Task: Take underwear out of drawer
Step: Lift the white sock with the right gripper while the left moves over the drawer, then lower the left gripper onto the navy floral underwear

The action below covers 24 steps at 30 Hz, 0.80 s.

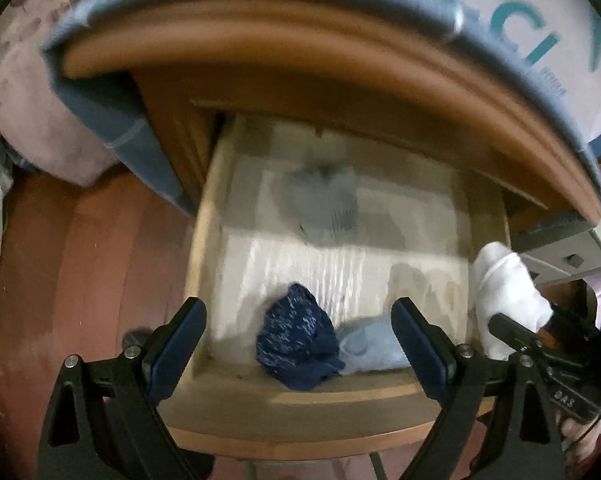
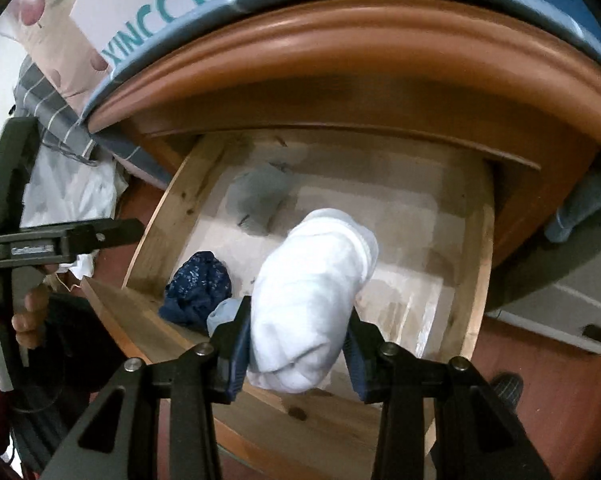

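The wooden drawer [image 1: 300, 412] stands pulled out under both grippers. Inside lie a crumpled dark blue patterned piece [image 1: 296, 336], a light blue piece [image 1: 372, 346] touching it, and a grey piece [image 1: 320, 200] further back. My left gripper [image 1: 300, 314] hangs open above the dark blue piece with nothing between its fingers. My right gripper [image 2: 296, 316] is shut on a rolled white piece of underwear [image 2: 312, 292], held above the drawer [image 2: 168, 216]. The same white roll [image 1: 504, 292] shows at the drawer's right wall in the left wrist view. Below it lie the dark blue piece [image 2: 200, 284] and the grey piece [image 2: 256, 196].
The cabinet top [image 2: 340, 40] overhangs the drawer's back and carries a blue cloth and a white bag with teal lettering [image 1: 540, 32]. Red-brown wood floor [image 1: 80, 260] lies left, with bedding [image 1: 28, 112] beyond. A person's hand [image 2: 28, 312] holds the left gripper. A slipper [image 2: 508, 388] is on the floor at the right.
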Tool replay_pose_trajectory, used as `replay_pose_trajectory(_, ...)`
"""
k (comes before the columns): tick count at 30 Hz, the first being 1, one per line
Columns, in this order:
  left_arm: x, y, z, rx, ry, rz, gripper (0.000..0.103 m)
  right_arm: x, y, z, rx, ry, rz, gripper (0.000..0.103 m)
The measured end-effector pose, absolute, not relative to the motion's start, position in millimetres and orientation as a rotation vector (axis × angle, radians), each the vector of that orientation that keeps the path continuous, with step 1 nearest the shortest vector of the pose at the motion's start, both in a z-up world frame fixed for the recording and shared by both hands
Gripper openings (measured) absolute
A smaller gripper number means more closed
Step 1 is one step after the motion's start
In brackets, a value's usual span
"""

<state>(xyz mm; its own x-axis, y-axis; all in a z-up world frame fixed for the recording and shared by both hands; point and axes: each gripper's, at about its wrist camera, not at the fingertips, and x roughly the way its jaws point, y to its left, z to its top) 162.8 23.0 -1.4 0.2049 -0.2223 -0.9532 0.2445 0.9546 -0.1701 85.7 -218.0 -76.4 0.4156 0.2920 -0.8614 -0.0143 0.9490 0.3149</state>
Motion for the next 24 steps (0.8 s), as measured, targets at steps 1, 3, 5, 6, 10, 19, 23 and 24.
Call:
replay_pose_trajectory(1,163.5,17.8,-5.0,0.035,1.343,-0.322,0.092,84.0,-217.0,-73.5,0.278,1.125,0.195,0.041)
replay_pose_trajectory(3,164.1,10.8,-14.8,0.051,1.397,-0.32,0.092,82.0,-216.4,-71.1,0.282,1.117,0.194,0.041)
replay_pose_trajectory(5,167.6,5.6,-30.1,0.05,1.478,-0.305,0.092,73.1,-217.8,-63.4,0.306,1.115,0.2,0.041)
replay_pose_trajectory(6,169.0,5.2,-37.2,0.045,1.509,-0.294,0.092,69.6,-217.2,-63.9,0.315,1.118,0.202,0.041)
replay_pose_trajectory(10,173.8,3.5,-59.6,0.037,1.593,-0.244,0.092,62.3,-222.2,-49.1,0.33,1.118,0.207,0.041)
replay_pose_trajectory(19,179.4,0.4,-99.7,0.001,1.756,-0.201,0.09,57.2,-228.2,-35.3,0.353,1.083,0.204,0.041)
replay_pose_trajectory(23,179.5,2.2,-113.7,-0.002,1.815,-0.184,0.076,55.1,-225.7,-31.2,0.346,1.078,0.211,0.041)
replay_pose_trajectory(24,179.2,1.0,-114.8,0.007,1.825,-0.187,0.075,55.1,-225.2,-31.5,0.347,1.077,0.21,0.041)
